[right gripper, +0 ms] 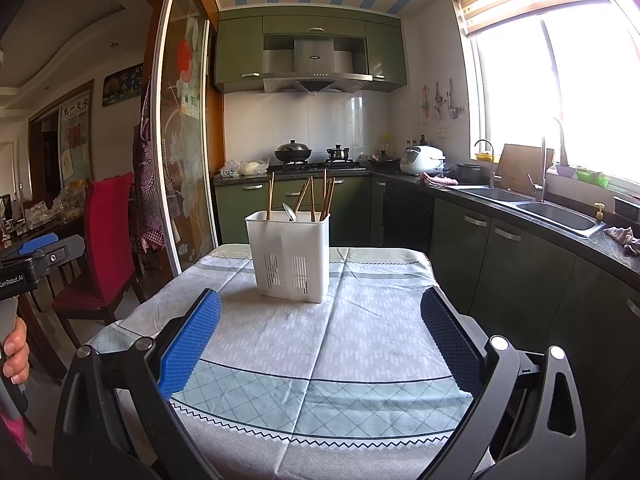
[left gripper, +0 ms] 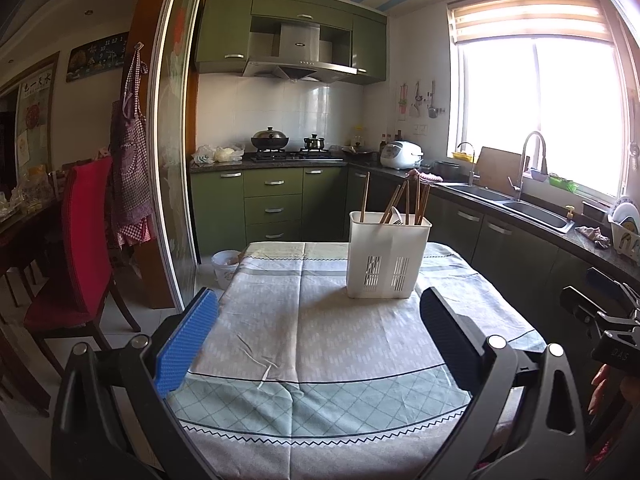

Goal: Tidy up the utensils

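"GenRobot.AI" marks the left gripper (left gripper: pixel 319 334), released; right gripper (right gripper: pixel 321 334) released; one white caddy (right gripper: pixel 290 256) stands far on the worktop (right gripper: pixel 360 340).

The lower ends of the chopsticks (right gripper: pixel 310 196) are hidden inside the white holder (right gripper: pixel 289 256); the spoon (right gripper: pixel 289 212) is mostly concealed.

Black tool (left gripper: pixel 319 332) frames, blue ribbed pads (right gripper: pixel 191 344), silver screws; possibly pink sleeve.
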A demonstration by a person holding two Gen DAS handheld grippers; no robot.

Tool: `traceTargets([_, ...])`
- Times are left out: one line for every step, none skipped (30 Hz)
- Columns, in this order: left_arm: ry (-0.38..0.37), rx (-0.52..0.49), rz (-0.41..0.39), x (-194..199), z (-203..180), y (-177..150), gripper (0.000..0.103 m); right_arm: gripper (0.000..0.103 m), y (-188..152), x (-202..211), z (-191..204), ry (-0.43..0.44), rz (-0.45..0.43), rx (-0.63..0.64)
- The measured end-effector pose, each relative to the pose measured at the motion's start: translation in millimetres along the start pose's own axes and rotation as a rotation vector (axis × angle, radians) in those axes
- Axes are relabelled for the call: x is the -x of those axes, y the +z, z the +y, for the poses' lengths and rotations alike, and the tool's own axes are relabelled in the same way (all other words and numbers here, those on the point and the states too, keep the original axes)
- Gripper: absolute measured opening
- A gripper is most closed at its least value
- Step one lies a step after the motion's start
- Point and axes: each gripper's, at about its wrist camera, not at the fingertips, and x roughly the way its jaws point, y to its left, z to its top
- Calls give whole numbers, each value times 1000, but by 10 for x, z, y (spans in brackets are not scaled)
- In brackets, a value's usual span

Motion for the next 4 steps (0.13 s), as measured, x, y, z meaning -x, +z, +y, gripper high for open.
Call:
traceTargets([-2,3,4,-3,10,-2,96,98,0,-1,1,0,0,1])
traceTargets([0,6,4,-5,16,-4,96,98,1,1,-1,-1,0,3])
traceTargets([3,7,4,-6,22,-5,96,98,0,-1,-2,-1,-1,3])
traceTargets([6,7,4,-8,23,-6,96,98,3,1,-5,0,0,2])
